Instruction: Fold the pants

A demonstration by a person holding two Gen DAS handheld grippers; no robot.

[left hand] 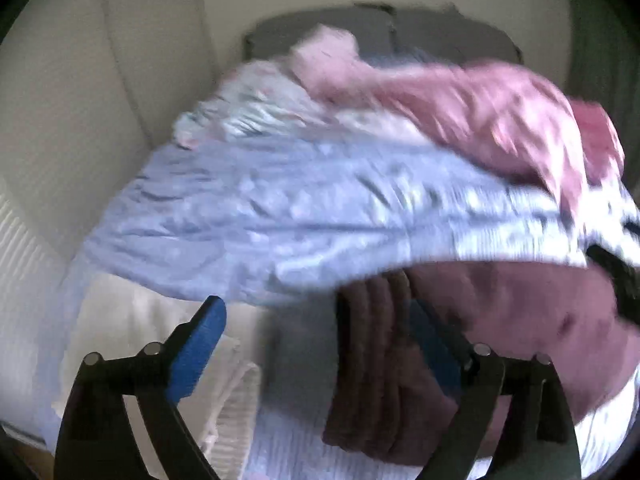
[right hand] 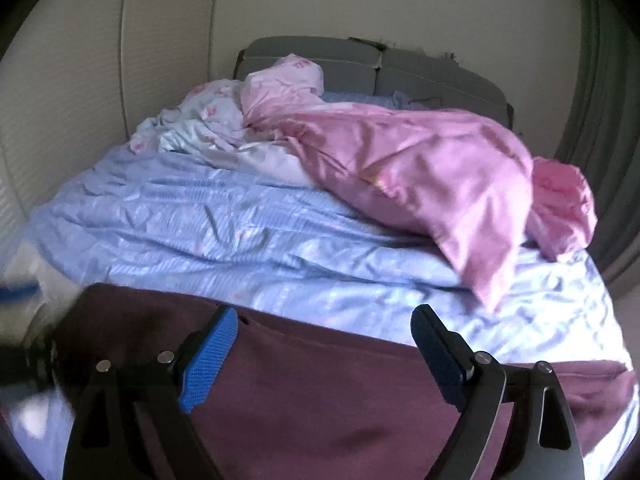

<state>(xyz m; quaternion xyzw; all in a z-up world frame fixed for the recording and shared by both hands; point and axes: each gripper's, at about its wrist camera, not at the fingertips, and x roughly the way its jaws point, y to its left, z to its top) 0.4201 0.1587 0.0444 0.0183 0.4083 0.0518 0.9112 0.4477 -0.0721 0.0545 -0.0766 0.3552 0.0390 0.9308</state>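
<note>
The maroon pants [right hand: 320,392] lie spread across the near end of the bed on the blue sheet. My right gripper [right hand: 324,328] is open just above them, with cloth showing between its blue pads. In the blurred left wrist view the pants [left hand: 376,360] show as a dark maroon strip with a ribbed edge, and my left gripper [left hand: 320,320] is open over it, holding nothing. A blur of the left gripper [right hand: 16,292] shows at the left edge of the right wrist view.
A crumpled pink duvet [right hand: 420,168] and a floral pale sheet [right hand: 200,120] lie further up the bed. A grey headboard [right hand: 400,68] stands behind. A cream wall is on the left and a grey curtain [right hand: 600,100] on the right. White folded cloth [left hand: 160,360] lies left.
</note>
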